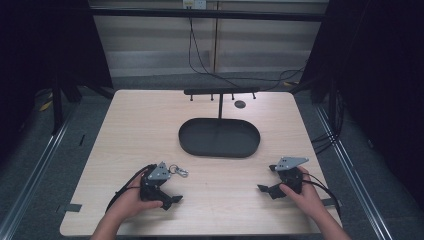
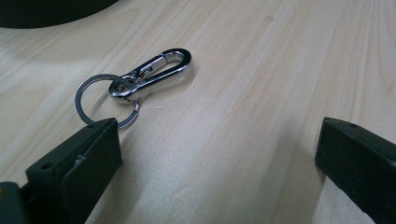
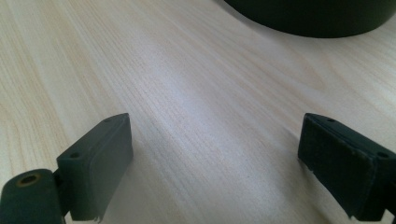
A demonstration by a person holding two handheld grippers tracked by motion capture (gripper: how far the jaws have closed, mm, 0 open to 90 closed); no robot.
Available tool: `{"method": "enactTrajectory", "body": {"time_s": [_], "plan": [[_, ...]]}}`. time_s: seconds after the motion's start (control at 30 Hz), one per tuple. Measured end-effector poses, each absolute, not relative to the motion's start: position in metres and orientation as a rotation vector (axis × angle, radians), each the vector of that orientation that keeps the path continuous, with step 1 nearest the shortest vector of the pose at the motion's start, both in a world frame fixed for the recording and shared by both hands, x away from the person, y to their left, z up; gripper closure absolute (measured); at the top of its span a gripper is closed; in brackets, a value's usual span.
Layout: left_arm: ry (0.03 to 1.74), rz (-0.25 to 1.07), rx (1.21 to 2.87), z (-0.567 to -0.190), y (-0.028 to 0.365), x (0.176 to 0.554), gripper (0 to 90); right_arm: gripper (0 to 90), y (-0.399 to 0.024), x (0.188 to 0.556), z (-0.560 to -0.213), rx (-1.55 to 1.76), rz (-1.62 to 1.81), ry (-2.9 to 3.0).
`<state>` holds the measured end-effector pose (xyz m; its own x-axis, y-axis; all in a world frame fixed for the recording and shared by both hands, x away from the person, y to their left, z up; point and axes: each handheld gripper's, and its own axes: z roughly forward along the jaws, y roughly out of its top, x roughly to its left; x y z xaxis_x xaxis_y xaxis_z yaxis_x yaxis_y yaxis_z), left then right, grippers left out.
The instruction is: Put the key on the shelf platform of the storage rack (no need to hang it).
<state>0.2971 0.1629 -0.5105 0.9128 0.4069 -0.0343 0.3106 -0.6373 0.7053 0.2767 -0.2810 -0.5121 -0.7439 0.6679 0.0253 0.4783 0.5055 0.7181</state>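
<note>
Left gripper (image 1: pixel 167 192): rests low on the wooden table (image 1: pixel 125 130), held in the person's left hand (image 1: pixel 131 202); its jaws stand wide apart with nothing between them.
Keyring (image 2: pixel 105 100): lies flat on the table just ahead of the left gripper's left jaw, its near edge beside that jaw's tip; whether it touches the jaw I cannot tell.
Carabiner clip (image 2: pixel 154 72): silver, hooked through the keyring, stretching away from the left gripper.
Right gripper (image 1: pixel 272 180): held in the right hand (image 1: pixel 302 197), well apart from the clip; jaws spread wide over bare wood.
Black oval tray (image 1: pixel 220 137): beyond both grippers, between them.
Hook stand (image 1: pixel 220 93): behind the tray.
</note>
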Motion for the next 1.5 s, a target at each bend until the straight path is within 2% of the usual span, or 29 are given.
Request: {"method": "enactTrajectory", "body": {"time_s": [0.13, 0.23, 0.33, 0.47, 0.6, 0.87, 1.17, 1.5], "plan": [[0.528, 0.175, 2.311, -0.510, 0.162, 0.297, 0.7, 9.7, -0.281, 0.277, -0.512, 0.971, 1.072, 2.495], [0.564, 0.176, 2.317, -0.506, 0.162, 0.297, 4.8, 9.7, -0.281, 0.277, -0.512, 0.970, 1.072, 2.495], [0.599, 0.182, 2.347, -0.501, 0.165, 0.299, 16.7, 9.7, -0.281, 0.277, -0.512, 0.971, 1.072, 2.495], [0.662, 0.179, 2.403, -0.495, 0.165, 0.303, 18.1, 9.7, -0.281, 0.277, -0.512, 0.971, 1.072, 2.495], [0.783, 0.155, 2.463, -0.487, 0.165, 0.310, 23.5, 9.7, -0.281, 0.277, -0.512, 0.971, 1.072, 2.495], [0.858, 0.118, 2.514, -0.481, 0.162, 0.321, 25.3, 9.7, -0.281, 0.277, -0.512, 0.971, 1.072, 2.495], [0.852, 0.099, 2.554, -0.462, 0.143, 0.338, 30.7, 9.7, -0.281, 0.277, -0.512, 0.971, 1.072, 2.495], [0.836, 0.075, 2.616, -0.464, 0.128, 0.353, 32.3, 9.7, -0.281, 0.277, -0.512, 0.971, 1.072, 2.495]]}}
